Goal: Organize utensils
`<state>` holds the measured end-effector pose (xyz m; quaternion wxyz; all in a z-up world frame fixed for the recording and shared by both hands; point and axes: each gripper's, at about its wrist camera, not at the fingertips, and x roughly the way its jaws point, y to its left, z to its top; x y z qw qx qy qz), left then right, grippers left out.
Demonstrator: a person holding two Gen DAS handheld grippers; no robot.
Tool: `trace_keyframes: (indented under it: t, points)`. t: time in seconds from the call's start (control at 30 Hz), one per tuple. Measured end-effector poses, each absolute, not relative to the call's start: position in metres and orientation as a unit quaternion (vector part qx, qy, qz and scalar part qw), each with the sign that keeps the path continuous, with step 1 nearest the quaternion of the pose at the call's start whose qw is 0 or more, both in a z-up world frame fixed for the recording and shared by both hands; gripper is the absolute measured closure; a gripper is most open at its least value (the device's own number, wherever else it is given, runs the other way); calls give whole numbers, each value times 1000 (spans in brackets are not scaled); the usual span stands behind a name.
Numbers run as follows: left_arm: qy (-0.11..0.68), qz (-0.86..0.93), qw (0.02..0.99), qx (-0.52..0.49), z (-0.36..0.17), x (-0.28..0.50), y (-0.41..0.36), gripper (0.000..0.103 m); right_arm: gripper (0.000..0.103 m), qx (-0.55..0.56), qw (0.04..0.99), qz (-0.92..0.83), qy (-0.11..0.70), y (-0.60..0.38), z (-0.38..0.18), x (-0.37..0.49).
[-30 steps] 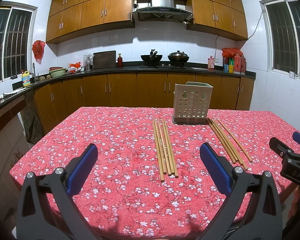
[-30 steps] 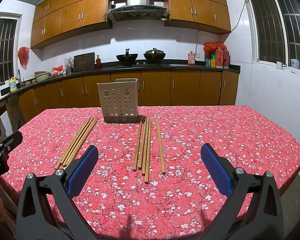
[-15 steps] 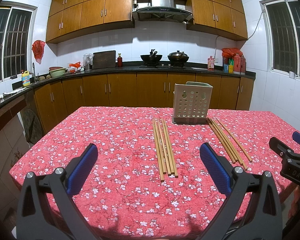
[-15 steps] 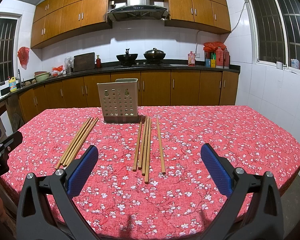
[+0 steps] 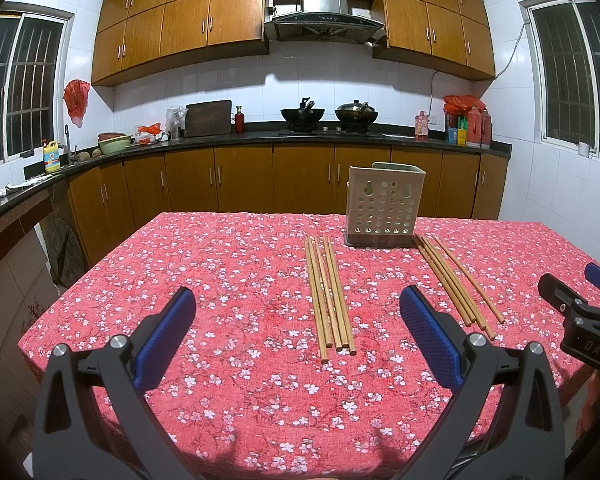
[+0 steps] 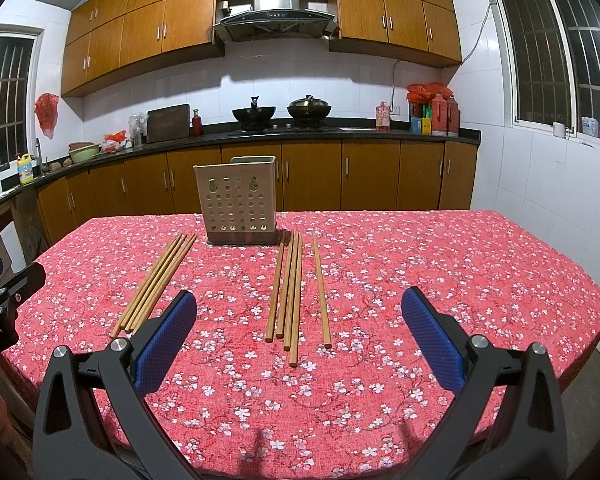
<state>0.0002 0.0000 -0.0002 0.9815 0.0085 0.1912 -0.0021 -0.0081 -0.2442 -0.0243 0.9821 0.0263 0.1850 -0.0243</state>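
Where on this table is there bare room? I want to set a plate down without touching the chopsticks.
Bare cloth lies left of the left chopstick bundle out to the table edge, and right of the lone chopstick toward the far right edge. The near strip before both open grippers is free too. It is crowded around the utensil holder, with the right chopstick group close beside it.

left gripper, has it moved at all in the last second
No. In the left wrist view the left gripper frames the perforated utensil holder and the left bundle of chopsticks exactly as before, so it has held still.
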Motion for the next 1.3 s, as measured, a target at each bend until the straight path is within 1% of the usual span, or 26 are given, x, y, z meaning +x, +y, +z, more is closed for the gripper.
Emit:
trace_keyframes:
  t: [0.23,0.37,0.53,0.67,0.7,0.77,0.8,0.83,0.87,0.97,1.03,1.1,1.13,1.2,1.27,1.3]
  points:
    - [201,-2,980,8,-4,8,2,4,2,28,980,-23,195,-245,-26,-2]
    - [220,6,975,3,-10,19,3,4,2,34,977,-17,210,-247,-29,6]
    - [266,31,963,-3,-19,50,18,4,2,66,964,-21,256,-264,-39,32]
    - [289,41,957,2,-23,73,29,4,3,98,943,-39,317,-285,-53,65]
    - [292,41,955,5,-24,78,31,4,5,101,938,-42,328,-289,-56,72]
    - [307,40,951,11,-28,90,33,4,22,102,927,-46,358,-295,-64,89]
    - [315,41,948,13,-31,96,33,4,27,103,921,-46,373,-298,-68,98]
    - [328,40,944,14,-33,103,33,4,37,104,918,-45,381,-300,-71,103]
    - [337,37,941,13,-36,108,33,4,43,108,910,-40,398,-302,-77,113]
    - [364,25,931,4,-45,122,35,4,53,115,902,-31,416,-305,-83,128]
    - [374,20,927,-1,-48,129,35,4,55,111,898,-26,424,-304,-87,138]
    - [379,16,925,-3,-51,134,34,4,60,105,897,-21,429,-302,-90,144]
    - [382,14,924,-2,-52,138,33,4,64,103,895,-20,433,-301,-91,147]
    - [387,10,922,1,-53,144,31,11,68,96,895,-23,435,-299,-94,151]
    - [398,0,918,6,-56,151,27,26,72,89,896,-24,435,-298,-94,153]
    - [402,-4,915,8,-58,154,26,30,73,88,896,-24,434,-298,-94,154]
